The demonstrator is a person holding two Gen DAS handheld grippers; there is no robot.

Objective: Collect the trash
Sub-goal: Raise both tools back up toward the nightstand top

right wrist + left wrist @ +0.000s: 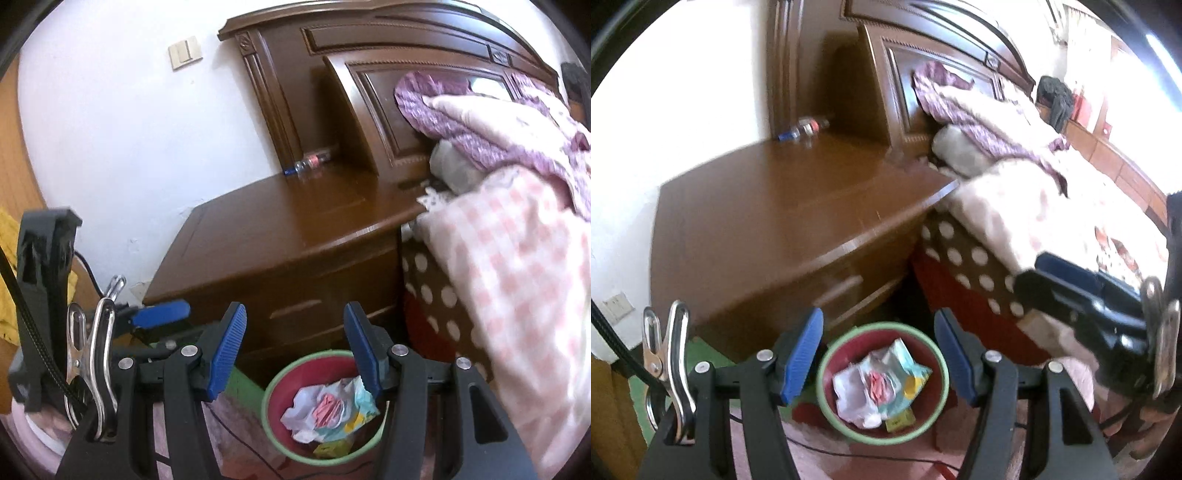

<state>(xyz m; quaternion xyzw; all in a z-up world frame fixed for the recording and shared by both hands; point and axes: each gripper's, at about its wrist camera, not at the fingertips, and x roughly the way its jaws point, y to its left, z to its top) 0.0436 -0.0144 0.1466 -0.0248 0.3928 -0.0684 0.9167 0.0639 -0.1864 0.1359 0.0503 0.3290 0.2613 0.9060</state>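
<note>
While both grippers hang above the floor, the left gripper [879, 354] and the right gripper [295, 347] each stand with jaws parted and nothing between the blue pads. Below them, the bin [936, 354] holds crumpled trash [879, 387], with the nightstand [775, 206] at eleven o'clock and the bed [1052, 206] at two o'clock.

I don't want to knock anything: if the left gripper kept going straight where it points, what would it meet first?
Probably the crumpled trash in the bin, centred between the open left gripper pads; depth is unclear.
</note>
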